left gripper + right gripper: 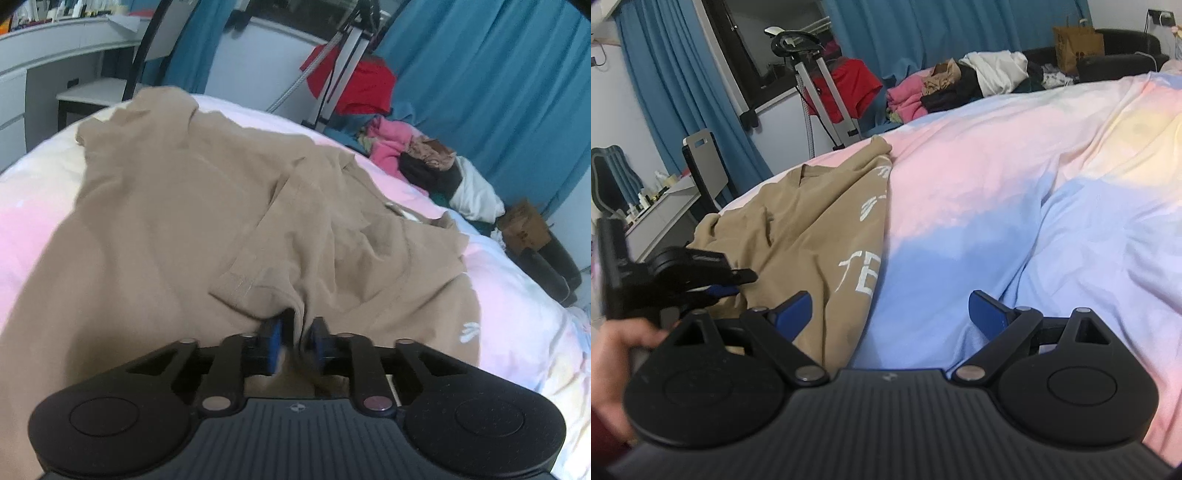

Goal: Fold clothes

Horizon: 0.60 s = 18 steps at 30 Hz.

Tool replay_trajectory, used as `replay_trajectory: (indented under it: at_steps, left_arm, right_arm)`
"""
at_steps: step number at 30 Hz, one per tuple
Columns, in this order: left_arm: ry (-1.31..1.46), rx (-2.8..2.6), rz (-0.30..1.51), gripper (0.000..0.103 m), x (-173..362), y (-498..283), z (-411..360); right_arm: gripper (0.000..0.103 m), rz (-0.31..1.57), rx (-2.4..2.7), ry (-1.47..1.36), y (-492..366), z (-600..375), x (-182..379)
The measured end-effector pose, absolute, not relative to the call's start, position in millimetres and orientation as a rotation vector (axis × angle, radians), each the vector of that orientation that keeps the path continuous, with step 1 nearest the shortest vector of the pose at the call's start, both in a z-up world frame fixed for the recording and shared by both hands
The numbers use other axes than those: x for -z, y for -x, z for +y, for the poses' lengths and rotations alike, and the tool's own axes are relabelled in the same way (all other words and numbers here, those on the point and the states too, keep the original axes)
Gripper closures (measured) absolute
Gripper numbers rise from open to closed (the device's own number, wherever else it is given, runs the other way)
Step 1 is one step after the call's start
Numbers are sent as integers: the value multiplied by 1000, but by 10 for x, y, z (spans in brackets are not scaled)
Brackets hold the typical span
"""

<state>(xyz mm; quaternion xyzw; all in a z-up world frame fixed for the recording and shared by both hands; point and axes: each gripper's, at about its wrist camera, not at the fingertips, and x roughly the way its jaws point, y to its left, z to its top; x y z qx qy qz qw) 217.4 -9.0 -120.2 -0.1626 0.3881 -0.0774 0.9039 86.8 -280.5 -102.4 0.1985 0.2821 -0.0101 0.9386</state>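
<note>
Both wrist cameras look low across the bed (997, 177), sharing the shirt (184, 206).

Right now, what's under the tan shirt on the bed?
The tan shirt lies on the pastel bedcover, pink, blue and yellow, showing around it. The left tool pinches a fold. What is beneath the shirt's middle is covered, so I cannot tell.

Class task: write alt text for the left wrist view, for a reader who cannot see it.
The left tongs pinch a fold of a tan T-shirt spread on a pastel bedspread. Behind lie a pile of clothes and blue curtains.
</note>
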Motion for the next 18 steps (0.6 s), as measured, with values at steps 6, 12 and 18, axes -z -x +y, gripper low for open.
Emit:
replay_trajectory:
  at_steps: [6, 12, 18]
  left_arm:
    - [314, 282, 860, 56, 1030, -1550, -11]
    - [381, 467, 957, 47, 1036, -659, 92]
    - [236, 464, 921, 46, 1191, -459, -104]
  right_arm:
    - [10, 557, 21, -435, -829, -2876, 979]
    - [10, 540, 24, -463, -722, -2904, 922]
    - [10, 527, 32, -461, -575, -2901, 855]
